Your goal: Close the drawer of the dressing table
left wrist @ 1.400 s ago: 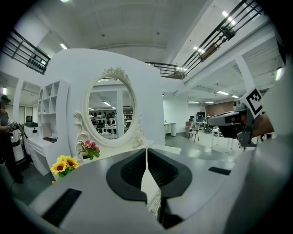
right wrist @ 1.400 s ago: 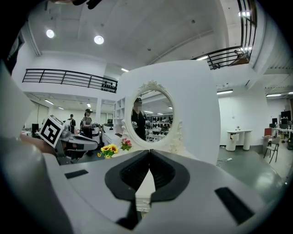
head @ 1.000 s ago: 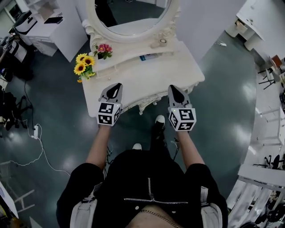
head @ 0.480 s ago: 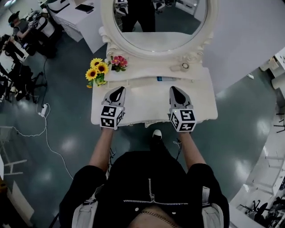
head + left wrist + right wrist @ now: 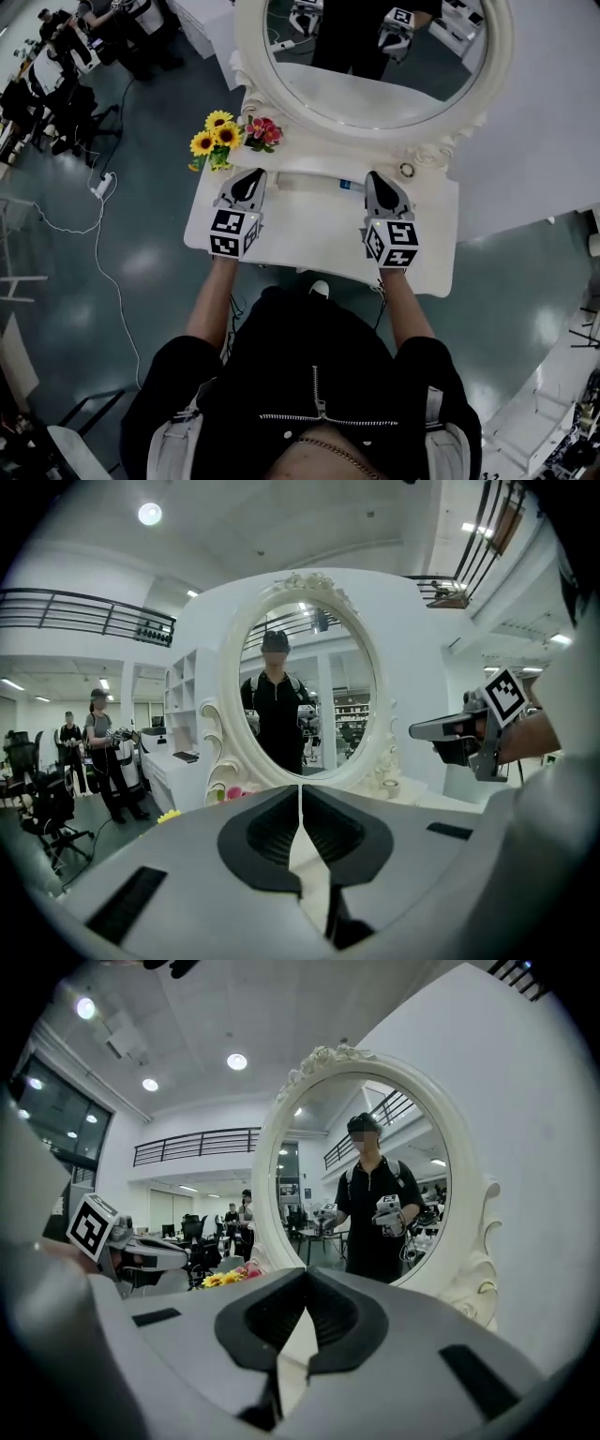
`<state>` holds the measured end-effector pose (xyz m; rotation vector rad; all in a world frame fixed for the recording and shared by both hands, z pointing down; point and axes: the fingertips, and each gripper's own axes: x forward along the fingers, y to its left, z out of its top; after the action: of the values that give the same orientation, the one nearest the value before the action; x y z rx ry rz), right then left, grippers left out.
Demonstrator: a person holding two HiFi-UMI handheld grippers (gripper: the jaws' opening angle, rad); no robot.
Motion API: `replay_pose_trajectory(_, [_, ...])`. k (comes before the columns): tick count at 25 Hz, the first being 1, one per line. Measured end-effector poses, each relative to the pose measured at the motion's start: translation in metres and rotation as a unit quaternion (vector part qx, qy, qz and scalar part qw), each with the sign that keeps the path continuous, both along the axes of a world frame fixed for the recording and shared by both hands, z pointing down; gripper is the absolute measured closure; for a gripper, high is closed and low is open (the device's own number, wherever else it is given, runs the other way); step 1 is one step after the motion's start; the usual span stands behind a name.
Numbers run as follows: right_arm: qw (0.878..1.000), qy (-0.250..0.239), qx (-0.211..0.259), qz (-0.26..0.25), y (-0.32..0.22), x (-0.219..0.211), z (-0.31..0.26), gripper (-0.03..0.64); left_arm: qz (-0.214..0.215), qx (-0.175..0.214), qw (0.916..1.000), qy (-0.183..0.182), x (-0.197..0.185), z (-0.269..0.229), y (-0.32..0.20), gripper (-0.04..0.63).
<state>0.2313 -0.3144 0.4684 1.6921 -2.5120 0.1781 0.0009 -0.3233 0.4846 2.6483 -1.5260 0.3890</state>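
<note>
Just ahead of my body, 2 grippers sit over the near half of the table (image 5: 319, 234), above it and touching nothing I can see. The left gripper (image 5: 252, 178) has its jaws together with nothing in them; its own view shows the tips meeting. The right gripper (image 5: 379, 182) is the same, jaws together and empty. Both point away from me at the mirror (image 5: 375, 66).

The drawer is not visible in any view. I judge it sits under the top at the front edge, hidden by the top and by me, so I cannot tell how far out it stands.

Step in hand, my guess: the approach, with no contact yet. The next move calls for dropping 1 or both closed grippers below the front edge, setting the tips flat on the drawer front, then pushing straight toward the mirror.

The table faces me. Its long axis runs left-right in the head view, with the right end a bit nearer. The drawer front should lie along that axis and slide across it.

Further back, flowers (image 5: 220, 141) stand at the left of the raised shelf (image 5: 309, 178), then the mirror.
</note>
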Motion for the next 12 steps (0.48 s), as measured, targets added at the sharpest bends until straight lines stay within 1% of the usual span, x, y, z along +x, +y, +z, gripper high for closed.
replay_pose_trajectory(8, [1.000,0.001,0.000,-0.005,-0.022,0.000,-0.002,0.621,-0.012,0.010,0.9998,0.010,-0.002,-0.005,-0.024,0.566])
replay_pose_trajectory(11, [1.000,0.004,-0.002,-0.005,-0.026,-0.001,-0.001,0.621,-0.005,0.014,0.9998,0.014,0.000,-0.005,-0.025,0.565])
replay_pose_trajectory(12, [1.000,0.005,-0.002,-0.005,-0.026,-0.002,0.000,0.621,-0.001,0.013,0.9998,0.017,0.001,-0.005,-0.025,0.554])
